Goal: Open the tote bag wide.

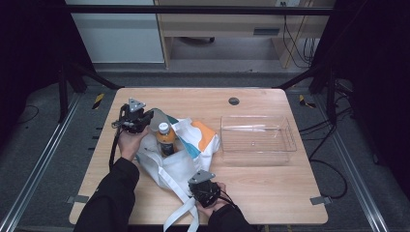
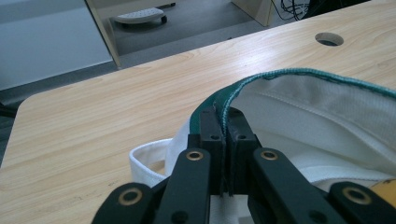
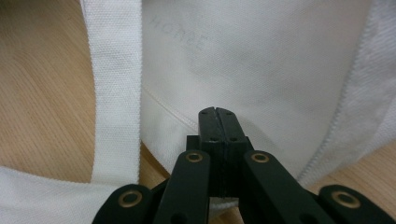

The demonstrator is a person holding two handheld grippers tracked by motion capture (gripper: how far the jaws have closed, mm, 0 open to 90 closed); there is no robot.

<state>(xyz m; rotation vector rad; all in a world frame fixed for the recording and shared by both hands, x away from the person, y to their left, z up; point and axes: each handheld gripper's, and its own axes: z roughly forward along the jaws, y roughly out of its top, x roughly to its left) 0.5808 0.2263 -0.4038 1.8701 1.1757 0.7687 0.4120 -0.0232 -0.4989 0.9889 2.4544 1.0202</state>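
Right tongs (image 3: 218, 112) pinch white bag (image 3: 261, 60) near edge; left tongs (image 2: 223, 114) pinch its green rim (image 2: 289, 73), bottle (image 1: 166, 137) inside.

- The tote bag (image 1: 181, 152) with the upright bottle (image 1: 166, 137) occupies the table's (image 1: 251, 193) centre-left.
- The clear tray (image 1: 257, 134) blocks the right-centre, just beside the bag.
- Bare table remains along the far edge and the near right corner.
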